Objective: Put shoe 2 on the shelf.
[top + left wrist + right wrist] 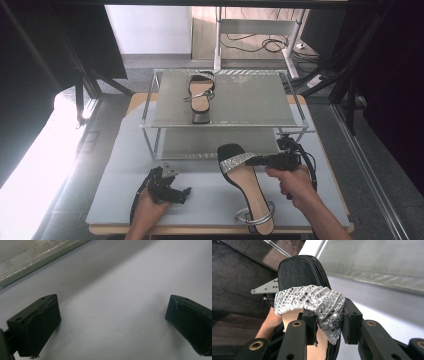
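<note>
Our right tool [328,322] is grasping the sandal [304,272] by its glittering strap [312,300]; our left tool [112,322] is released.

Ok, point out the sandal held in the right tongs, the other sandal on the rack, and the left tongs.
held sandal [248,186], high view, on its tan insole.
sandal on the rack [200,102], high view, on its insole.
left tongs [113,322], left gripper view, midway between the open jaw tips.
right tongs [329,322], right gripper view, between the jaws pinching the rhinestone strap.

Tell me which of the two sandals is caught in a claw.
The near sandal at the table's front: the right claw pinches its sparkly toe strap. The other sandal sits untouched on the rack's top shelf.
</note>
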A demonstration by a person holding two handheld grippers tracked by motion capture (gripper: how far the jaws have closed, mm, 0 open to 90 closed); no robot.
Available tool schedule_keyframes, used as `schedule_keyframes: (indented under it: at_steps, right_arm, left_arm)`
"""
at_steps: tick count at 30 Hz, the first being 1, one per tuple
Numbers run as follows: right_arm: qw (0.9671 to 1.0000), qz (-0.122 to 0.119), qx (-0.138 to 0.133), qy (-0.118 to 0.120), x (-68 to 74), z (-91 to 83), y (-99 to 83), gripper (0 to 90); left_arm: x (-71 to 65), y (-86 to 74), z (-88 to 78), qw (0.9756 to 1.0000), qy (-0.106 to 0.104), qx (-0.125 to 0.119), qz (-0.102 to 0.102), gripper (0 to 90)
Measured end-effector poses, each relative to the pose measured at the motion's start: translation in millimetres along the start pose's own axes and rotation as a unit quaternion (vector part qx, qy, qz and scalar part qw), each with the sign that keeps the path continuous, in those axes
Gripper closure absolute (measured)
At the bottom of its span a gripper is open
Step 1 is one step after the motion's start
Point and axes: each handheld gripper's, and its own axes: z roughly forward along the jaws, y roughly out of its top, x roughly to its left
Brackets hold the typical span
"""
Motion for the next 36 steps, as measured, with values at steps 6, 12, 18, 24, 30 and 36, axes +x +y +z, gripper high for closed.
schedule_keyframes:
  at_steps: [6,12,18,24,30,36]
  right_arm:
    - [0.9999,-0.002,-0.006,0.008,11.5,-12.0,7.7,68.5]
    - [0.9997,-0.002,-0.021,0.010,22.7,-23.7,19.8,68.5]
    - [0.9992,-0.013,-0.037,-0.007,33.2,-30.9,36.1,68.5]
    - [0.9979,-0.005,-0.057,-0.030,41.0,-35.2,58.1,68.5]
    - [0.9949,0.008,-0.080,-0.061,45.9,-35.3,83.2,68.5]
    - [0.9907,0.024,-0.100,-0.089,48.6,-31.4,109.0,68.5]
  left_arm:
    - [0.0,0.1,-0.1,1.0000,-0.001,0.001,0.000,0.0]
    - [0.1,0.0,-0.1,1.0000,-0.001,0.001,0.000,0.0]
    - [0.1,-0.1,0.1,1.0000,-0.001,0.000,0.000,0.0]
    - [0.0,-0.1,-0.1,1.0000,-0.001,0.001,0.000,0.0]
    - [0.0,-0.1,-0.1,1.0000,-0.001,0.000,0.000,0.0]
    - [-0.1,-0.1,0.1,1.0000,-0.001,-0.001,-0.001,0.0]
